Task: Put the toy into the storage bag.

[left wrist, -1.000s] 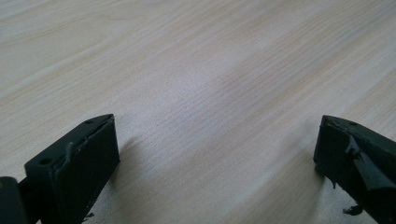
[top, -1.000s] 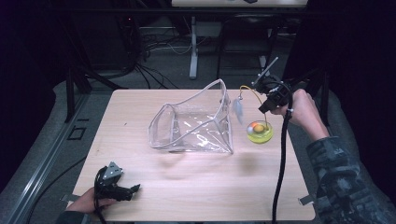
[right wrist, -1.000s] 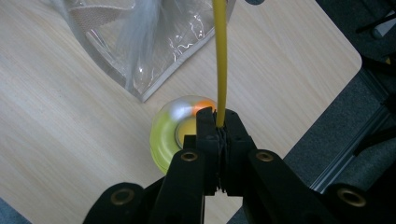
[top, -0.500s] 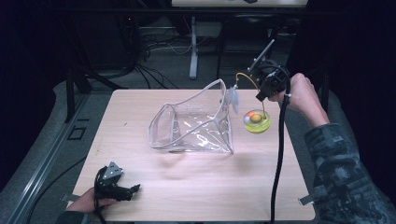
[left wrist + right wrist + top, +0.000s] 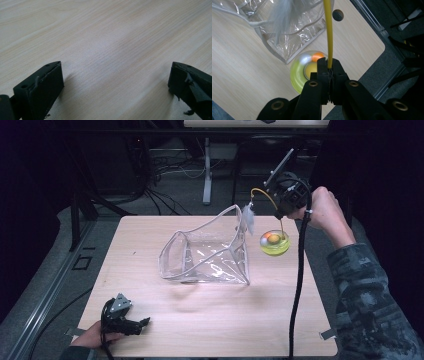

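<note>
Toy: a thin yellow wand (image 5: 328,30) with a pale grey feather tuft (image 5: 247,218) at its far end and a round yellow-green translucent dish (image 5: 274,243) at its base, the dish holding an orange ball (image 5: 319,56) and a yellowish round piece.
Toy position: lifted above the right rear part of the table; the wand arches up from the dish and over toward the bag, and the feather tuft hangs just at the bag's raised right edge.
Right gripper: the right gripper (image 5: 328,65) is clenched on the yellow wand, which rises straight up from between its two black jaws; in the right gripper view the dish shows just beyond the jaw tips.
Right hand: the person's right hand (image 5: 327,212) holds the gripper up over the table's right rear edge, with a thick black cable (image 5: 298,285) trailing down toward the near edge.
Bag: a clear plastic pouch with a pale trimmed rim (image 5: 210,252) lies open near the middle of the table, its mouth facing left, just beside the dish.
Left gripper: the left gripper (image 5: 116,77) is released, its black jaws spread wide with bare wood between them; it rests low at the near left corner, held in the person's left hand (image 5: 92,336), well apart from the bag.
Table: a light wooden tabletop (image 5: 210,320) with rounded corners.
Surroundings: dark floor with cables and a white stand leg (image 5: 206,175) behind the table.
</note>
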`<state>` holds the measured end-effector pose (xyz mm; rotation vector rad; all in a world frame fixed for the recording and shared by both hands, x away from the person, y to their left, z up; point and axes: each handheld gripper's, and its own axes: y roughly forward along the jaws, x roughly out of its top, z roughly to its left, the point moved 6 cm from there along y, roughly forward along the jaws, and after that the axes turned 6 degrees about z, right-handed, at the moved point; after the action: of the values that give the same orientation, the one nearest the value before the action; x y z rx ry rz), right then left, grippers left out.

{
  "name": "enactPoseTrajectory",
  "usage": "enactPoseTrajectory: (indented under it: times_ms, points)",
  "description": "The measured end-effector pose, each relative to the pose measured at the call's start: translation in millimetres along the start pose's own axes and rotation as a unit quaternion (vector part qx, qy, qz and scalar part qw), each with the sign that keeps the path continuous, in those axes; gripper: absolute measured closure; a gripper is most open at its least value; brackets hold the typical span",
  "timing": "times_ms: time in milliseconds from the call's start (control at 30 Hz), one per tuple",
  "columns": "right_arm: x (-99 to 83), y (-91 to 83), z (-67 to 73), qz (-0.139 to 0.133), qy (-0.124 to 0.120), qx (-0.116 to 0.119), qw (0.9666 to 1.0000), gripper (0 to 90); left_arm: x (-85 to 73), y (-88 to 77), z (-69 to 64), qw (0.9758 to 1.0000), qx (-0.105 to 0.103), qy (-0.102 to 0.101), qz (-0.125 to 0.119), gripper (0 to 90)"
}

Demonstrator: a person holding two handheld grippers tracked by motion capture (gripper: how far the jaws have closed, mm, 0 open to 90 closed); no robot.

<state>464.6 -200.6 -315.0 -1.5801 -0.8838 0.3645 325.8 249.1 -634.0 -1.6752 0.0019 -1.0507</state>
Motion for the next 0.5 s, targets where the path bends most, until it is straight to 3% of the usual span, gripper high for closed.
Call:
enactPoseTrajectory:
  times_ms: [500]
  points:
    - [23.8,-26.2,4.3,-0.003,-0.020,-0.012,0.9997,88.3,0.0,0.0,0.1,1.0000,0.000,0.000,0.000,0.0]
